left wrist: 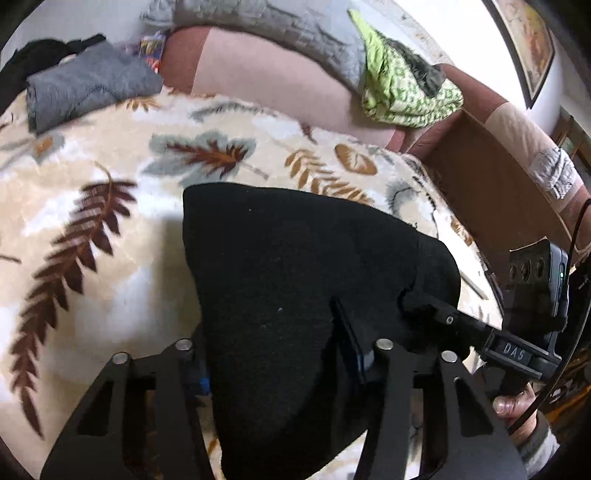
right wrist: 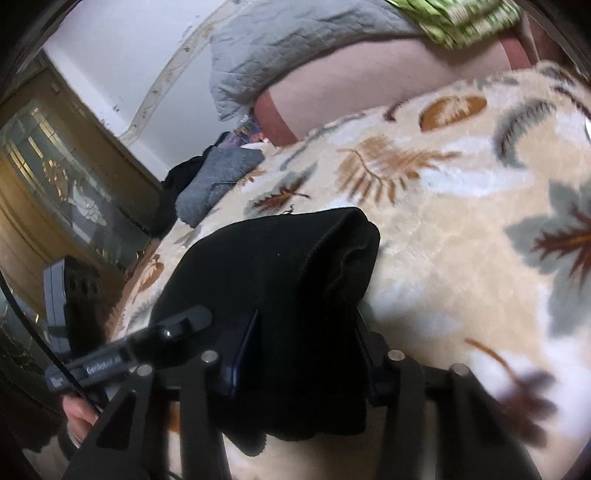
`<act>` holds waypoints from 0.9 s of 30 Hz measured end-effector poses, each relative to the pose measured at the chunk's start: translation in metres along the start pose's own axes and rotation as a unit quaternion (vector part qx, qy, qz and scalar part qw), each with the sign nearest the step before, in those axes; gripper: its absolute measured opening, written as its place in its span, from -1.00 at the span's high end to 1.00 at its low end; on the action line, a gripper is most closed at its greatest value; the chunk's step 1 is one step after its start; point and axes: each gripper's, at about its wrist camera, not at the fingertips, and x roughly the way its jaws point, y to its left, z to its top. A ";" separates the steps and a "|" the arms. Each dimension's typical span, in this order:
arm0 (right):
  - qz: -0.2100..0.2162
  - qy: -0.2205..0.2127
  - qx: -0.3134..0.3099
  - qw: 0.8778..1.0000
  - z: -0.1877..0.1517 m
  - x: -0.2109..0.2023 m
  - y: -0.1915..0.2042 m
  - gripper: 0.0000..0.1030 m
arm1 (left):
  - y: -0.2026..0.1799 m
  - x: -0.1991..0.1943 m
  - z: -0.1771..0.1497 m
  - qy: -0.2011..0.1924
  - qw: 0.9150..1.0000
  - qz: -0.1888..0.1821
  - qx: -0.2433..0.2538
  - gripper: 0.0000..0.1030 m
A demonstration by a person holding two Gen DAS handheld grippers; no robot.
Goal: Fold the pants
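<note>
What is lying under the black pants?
The black pants lie on a leaf-patterned fleece blanket, visible all around them. What lies directly beneath the pants is covered by the fabric.

1 black pants [left wrist: 295, 280], 2 hand-held grippers (left [left wrist: 280, 354], right [right wrist: 303, 350]), 1 grey folded garment [left wrist: 88, 88], 1 green cloth [left wrist: 406, 92], 1 leaf-print blanket [left wrist: 110, 177], 1 grey quilt [left wrist: 266, 22].
</note>
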 end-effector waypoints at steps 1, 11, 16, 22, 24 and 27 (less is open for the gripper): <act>0.004 -0.002 -0.003 1.000 0.003 -0.001 0.006 0.10 | 0.000 -0.005 0.003 -0.005 1.000 0.002 0.002 0.03; 0.040 -0.004 -0.038 0.998 0.051 0.041 0.059 0.09 | 0.033 -0.048 0.040 -0.051 0.998 0.048 -0.004 0.03; 0.046 0.029 -0.028 0.998 0.056 0.091 0.063 0.08 | 0.072 -0.036 0.043 -0.041 0.995 0.076 -0.039 0.03; -0.002 0.065 -0.038 0.997 0.037 0.137 0.053 -0.22 | 0.110 0.001 0.024 -0.001 0.990 0.112 -0.086 -0.39; -0.002 0.065 -0.039 0.997 0.037 0.131 0.050 -0.25 | 0.112 -0.001 0.021 -0.008 0.989 0.115 -0.093 -0.64; -0.030 0.055 -0.055 0.997 0.041 0.113 0.054 -0.25 | 0.112 -0.004 0.024 0.000 0.988 0.119 -0.097 -0.64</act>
